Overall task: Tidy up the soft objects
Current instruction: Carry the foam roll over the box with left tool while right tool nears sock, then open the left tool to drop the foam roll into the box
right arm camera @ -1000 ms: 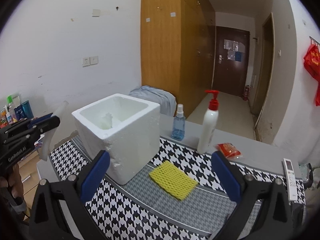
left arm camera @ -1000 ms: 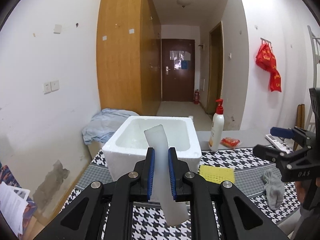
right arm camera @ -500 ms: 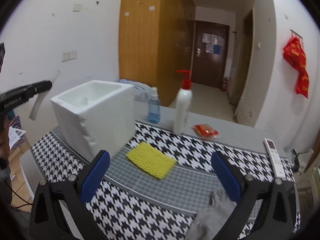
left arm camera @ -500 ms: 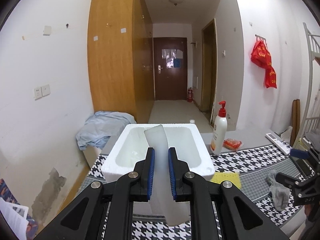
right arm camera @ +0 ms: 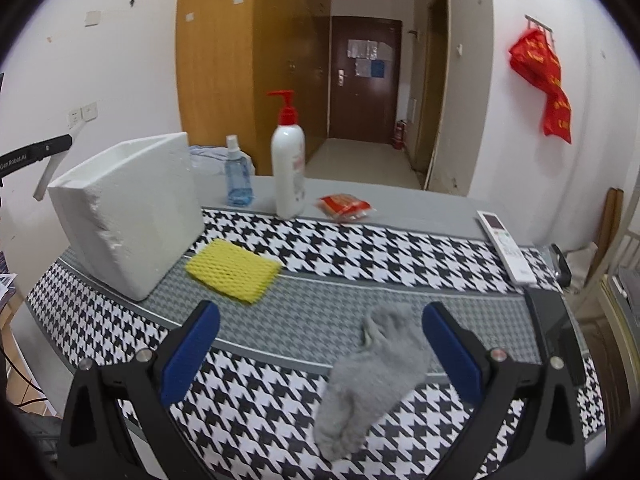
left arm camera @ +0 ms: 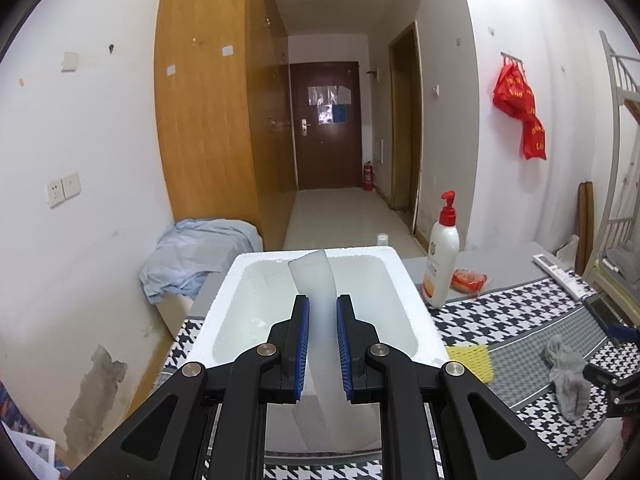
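Left wrist view: the left gripper is clamping its blue pads on a white foam strip, whose upper end is leaning over the open white foam box. The box is standing on a table whose cover, a houndstooth cloth, is carrying a grey woven band down its middle. A yellow mesh pad is lying on that band just beside the box; a grey sock is lying crumpled nearer the front edge.

Right wrist view: the right gripper is hovering with its jaws spread wide and nothing between the pads, the sock lying below and between them. A pump bottle with a red top, a blue spray bottle, a red packet and a white remote are resting along the table's far and right sides. Behind them, a wooden wardrobe is lining the left wall, a corridor is leading to a dark door, and a red bag is hanging on the right wall. Pale blue bedding is lying bundled beyond the table.
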Demonstrator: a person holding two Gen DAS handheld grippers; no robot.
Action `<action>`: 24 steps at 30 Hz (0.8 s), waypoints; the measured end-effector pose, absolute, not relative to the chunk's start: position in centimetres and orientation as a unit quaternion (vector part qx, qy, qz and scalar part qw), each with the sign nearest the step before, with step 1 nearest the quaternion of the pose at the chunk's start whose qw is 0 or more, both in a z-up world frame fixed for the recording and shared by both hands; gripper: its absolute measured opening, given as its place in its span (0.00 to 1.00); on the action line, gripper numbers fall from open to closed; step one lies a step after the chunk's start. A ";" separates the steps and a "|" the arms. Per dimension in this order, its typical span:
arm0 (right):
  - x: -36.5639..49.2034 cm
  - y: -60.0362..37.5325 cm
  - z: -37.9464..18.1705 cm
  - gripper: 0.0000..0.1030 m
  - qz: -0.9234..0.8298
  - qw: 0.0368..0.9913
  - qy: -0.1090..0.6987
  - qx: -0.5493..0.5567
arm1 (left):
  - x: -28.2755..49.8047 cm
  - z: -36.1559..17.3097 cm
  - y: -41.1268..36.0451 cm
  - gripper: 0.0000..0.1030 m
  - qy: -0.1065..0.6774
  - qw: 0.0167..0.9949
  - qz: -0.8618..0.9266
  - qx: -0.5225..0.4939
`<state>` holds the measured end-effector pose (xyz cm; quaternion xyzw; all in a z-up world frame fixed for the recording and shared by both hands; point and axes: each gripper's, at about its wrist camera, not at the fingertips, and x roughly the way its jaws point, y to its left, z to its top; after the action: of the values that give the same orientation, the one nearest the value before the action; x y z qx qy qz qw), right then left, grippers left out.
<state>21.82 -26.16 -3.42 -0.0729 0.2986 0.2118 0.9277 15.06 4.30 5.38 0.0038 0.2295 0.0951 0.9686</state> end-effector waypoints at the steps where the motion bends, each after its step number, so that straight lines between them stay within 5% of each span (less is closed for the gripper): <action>1: 21.9 -26.4 -3.6 0.99 0.207 0.928 0.301 -0.071 | 15.3 5.3 4.4 0.14 0.233 0.968 0.094 0.002; 24: 22.6 -28.7 -6.9 0.99 0.180 0.917 0.353 -0.040 | 21.4 4.2 7.3 0.15 0.310 0.947 0.082 0.000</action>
<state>22.57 -28.71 -6.86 -0.0398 0.3533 0.1796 0.9173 21.39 7.27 4.16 0.0001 0.3098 0.0822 0.9472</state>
